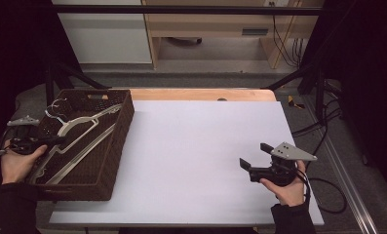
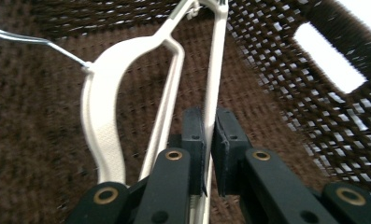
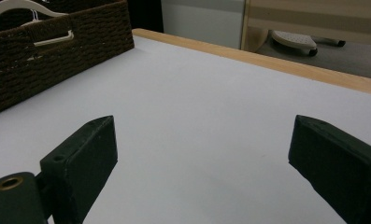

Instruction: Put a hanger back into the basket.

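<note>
Two slim white plastic hangers [image 1: 79, 134] with wire hooks lie in the brown woven basket [image 1: 114, 161], left of frame. Left tongs [image 2: 208, 140] pinch one hanger's thin bar. Right tongs [image 1: 254, 155] gape empty above the white desk [image 1: 196, 146].

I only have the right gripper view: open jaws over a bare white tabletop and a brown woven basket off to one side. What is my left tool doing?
Observer: The left tool is down inside the woven basket, jaws closed on a thin bar of a white hanger.
Operator: Is that the only hanger in there?
Observer: No. The high view shows at least two light hangers lying overlapped in the basket, metal hooks toward its far end.
Operator: And my right tool, how far is it from the basket?
Observer: The right tool is well apart from it, near the white tabletop's right edge, holding nothing.
</note>
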The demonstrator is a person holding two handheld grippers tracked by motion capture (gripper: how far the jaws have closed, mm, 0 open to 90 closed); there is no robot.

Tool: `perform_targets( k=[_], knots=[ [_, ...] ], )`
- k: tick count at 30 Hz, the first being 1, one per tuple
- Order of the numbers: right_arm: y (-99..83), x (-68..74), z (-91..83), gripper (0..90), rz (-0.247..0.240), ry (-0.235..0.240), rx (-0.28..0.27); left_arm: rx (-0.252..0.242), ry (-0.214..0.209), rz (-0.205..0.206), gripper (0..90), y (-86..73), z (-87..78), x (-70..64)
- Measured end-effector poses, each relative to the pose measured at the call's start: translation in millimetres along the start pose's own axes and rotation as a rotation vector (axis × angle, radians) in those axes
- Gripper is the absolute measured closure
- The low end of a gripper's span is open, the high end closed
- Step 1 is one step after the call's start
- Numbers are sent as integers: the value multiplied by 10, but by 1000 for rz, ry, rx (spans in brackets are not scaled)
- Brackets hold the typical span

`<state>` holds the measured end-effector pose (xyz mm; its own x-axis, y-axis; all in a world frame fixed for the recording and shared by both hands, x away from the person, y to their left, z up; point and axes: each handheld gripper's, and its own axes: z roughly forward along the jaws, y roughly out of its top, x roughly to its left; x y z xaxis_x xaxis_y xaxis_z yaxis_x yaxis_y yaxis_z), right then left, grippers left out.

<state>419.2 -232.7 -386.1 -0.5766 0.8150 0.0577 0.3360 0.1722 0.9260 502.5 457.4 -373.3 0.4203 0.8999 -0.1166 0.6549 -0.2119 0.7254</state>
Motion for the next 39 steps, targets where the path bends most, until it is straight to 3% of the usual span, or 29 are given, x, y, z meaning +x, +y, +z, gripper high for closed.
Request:
perform_targets(
  k=[5, 10, 13, 17, 23, 27, 32, 36, 39],
  knots=[
    [-3, -6, 2, 84, 4, -4, -2, 9, 128, 23, 688, -3, -60, -28],
    [-3, -13, -5, 84, 9, -8, -6, -111, 127, 3, 627, -2, -296, -76],
    [-3, -21, -9, 84, 7, -9, -6, -182, 119, 10, 578, 10, -455, -211],
    [-4, -36, -29, 83, 12, -16, -8, -276, 102, 61, 469, 10, -588, -519],
    [0, -32, -40, 76, 10, -15, -16, -404, 15, 106, 281, -19, -638, -984],
    [-5, -33, -44, 72, 6, -14, -18, -423, -24, 129, 155, -45, -550, -1262],
    [-3, -34, -64, 68, 18, -15, -34, -442, -90, 159, 97, -89, -429, -1540],
    [-5, -44, -90, 62, 16, -9, -43, -435, -103, 213, 68, -122, -320, -1713],
    [-17, -54, -118, 57, 16, -7, -53, -429, -117, 223, 51, -152, -240, -1781]
  ],
)
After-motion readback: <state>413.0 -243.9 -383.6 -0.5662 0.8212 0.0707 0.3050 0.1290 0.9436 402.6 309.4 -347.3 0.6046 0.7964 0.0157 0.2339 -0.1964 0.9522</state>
